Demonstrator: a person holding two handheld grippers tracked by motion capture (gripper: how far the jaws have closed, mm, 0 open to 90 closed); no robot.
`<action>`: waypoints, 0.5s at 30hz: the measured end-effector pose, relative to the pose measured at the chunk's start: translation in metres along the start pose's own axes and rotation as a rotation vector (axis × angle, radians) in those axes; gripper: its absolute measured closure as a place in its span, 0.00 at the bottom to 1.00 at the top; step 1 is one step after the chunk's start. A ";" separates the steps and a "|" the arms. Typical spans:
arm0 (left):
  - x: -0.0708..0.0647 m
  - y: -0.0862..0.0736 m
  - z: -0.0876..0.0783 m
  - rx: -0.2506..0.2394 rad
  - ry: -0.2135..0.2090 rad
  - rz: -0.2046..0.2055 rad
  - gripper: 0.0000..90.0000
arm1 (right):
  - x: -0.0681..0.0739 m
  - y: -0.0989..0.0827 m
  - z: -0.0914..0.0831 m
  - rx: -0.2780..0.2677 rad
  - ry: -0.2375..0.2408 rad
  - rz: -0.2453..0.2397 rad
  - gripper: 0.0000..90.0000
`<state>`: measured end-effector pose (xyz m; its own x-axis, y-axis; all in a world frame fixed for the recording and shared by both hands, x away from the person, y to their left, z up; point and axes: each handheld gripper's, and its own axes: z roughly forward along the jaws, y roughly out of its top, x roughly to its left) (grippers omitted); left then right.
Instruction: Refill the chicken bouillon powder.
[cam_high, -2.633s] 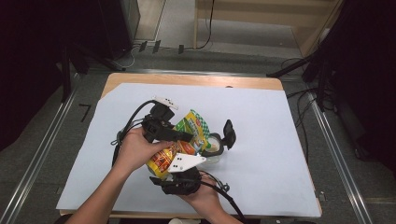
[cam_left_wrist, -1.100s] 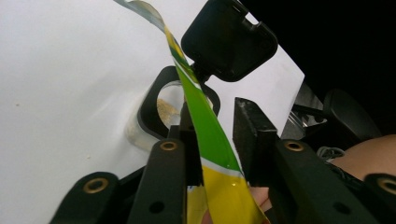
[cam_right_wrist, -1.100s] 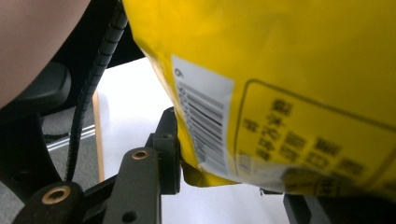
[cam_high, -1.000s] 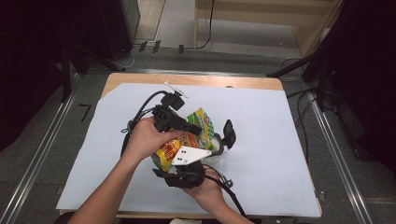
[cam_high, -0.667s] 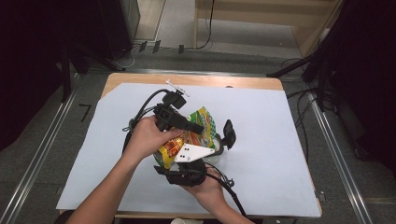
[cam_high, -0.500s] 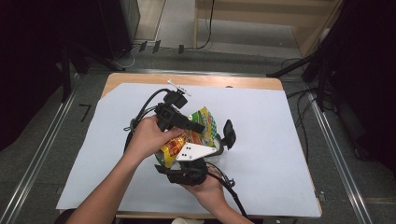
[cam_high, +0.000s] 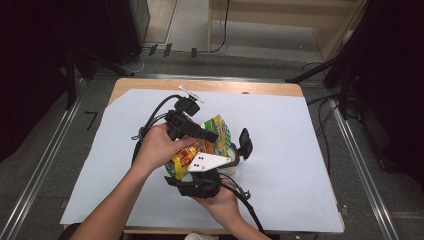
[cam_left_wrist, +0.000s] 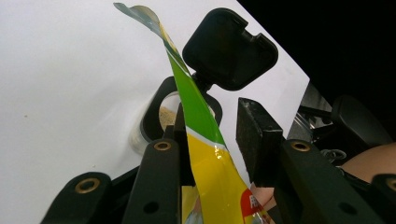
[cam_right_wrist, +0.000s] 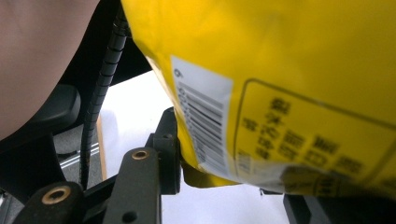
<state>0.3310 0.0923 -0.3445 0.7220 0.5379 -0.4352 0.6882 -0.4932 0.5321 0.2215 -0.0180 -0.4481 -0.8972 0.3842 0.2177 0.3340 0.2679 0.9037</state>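
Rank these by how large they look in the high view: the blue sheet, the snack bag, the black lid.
1. The blue sheet, by far the largest.
2. The snack bag, though the hands and grippers cover part of it.
3. The black lid, smallest, standing open beside the bag.

Lab: papered table (cam_high: 310, 150), floor cables (cam_high: 220, 30), rails (cam_high: 45, 165).

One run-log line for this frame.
scene: snack bag over open jar | left tool: open, bag between jaws | right tool: shut on bag
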 end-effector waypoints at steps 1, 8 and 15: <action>0.001 0.000 0.000 0.002 -0.002 0.000 0.79 | 0.000 0.000 0.000 0.000 0.000 -0.003 0.68; 0.002 0.001 0.000 0.003 -0.004 -0.004 0.79 | -0.001 0.001 0.001 0.005 0.010 0.001 0.67; 0.002 0.004 0.000 0.002 -0.008 -0.009 0.80 | -0.003 0.002 -0.001 0.005 0.009 -0.001 0.67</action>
<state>0.3353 0.0916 -0.3438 0.7161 0.5371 -0.4457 0.6950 -0.4898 0.5264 0.2248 -0.0192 -0.4462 -0.9002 0.3756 0.2205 0.3347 0.2727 0.9020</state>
